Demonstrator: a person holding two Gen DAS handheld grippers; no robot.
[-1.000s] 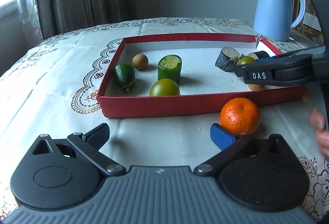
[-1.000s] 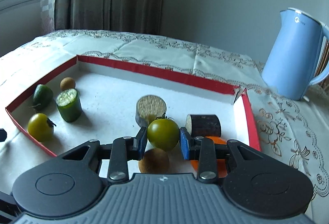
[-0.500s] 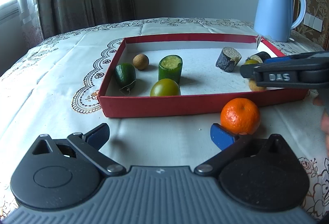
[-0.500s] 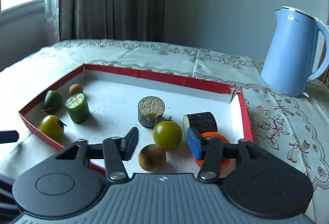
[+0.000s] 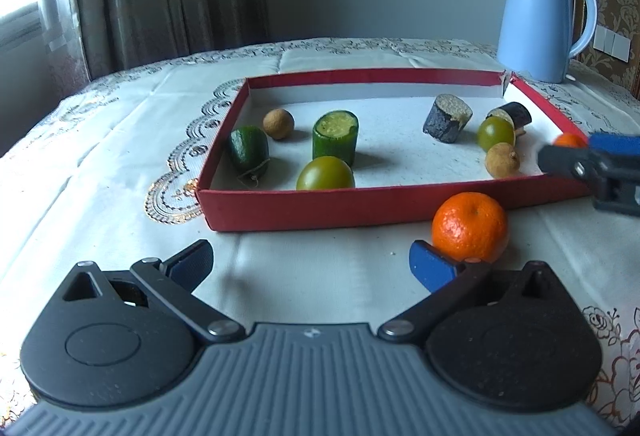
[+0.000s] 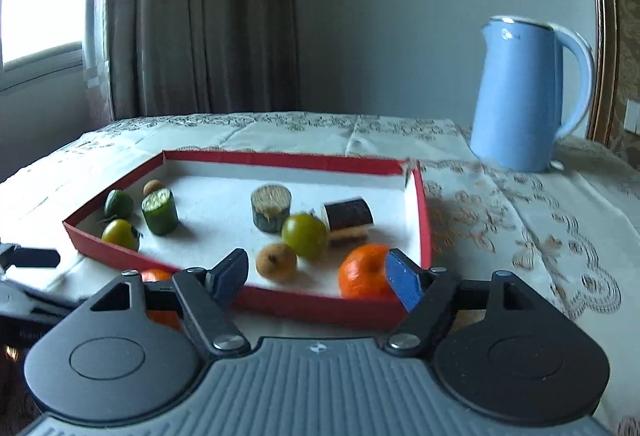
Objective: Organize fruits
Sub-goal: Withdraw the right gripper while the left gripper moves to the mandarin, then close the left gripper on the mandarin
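Note:
A red tray [image 5: 320, 208] [image 6: 424, 220] with a white floor holds several fruits and cut vegetable pieces. A green tomato [image 6: 304, 235] [image 5: 495, 133] lies free in its right part, beside a brown longan [image 6: 276, 262] and an orange [image 6: 366, 276]. My right gripper [image 6: 317, 276] [image 5: 592, 164] hovers just outside the tray's near wall, its jaws opening with nothing between them. A second orange [image 5: 470, 226] [image 6: 158, 276] sits on the cloth in front of the tray, just beyond the right finger of my left gripper [image 5: 310, 262], which stands open and holds nothing.
A blue kettle [image 5: 536, 20] [image 6: 520, 96] stands behind the tray's far right corner. The left part of the tray has a cucumber piece [image 5: 335, 137], another green tomato [image 5: 325, 174], a dark green fruit [image 5: 248, 149] and a longan [image 5: 279, 123]. An embroidered cloth covers the table.
My right gripper opened and let go of the green tomato, then drew back out of the tray to the near right. The tomato stays in the tray. My left gripper has not moved.

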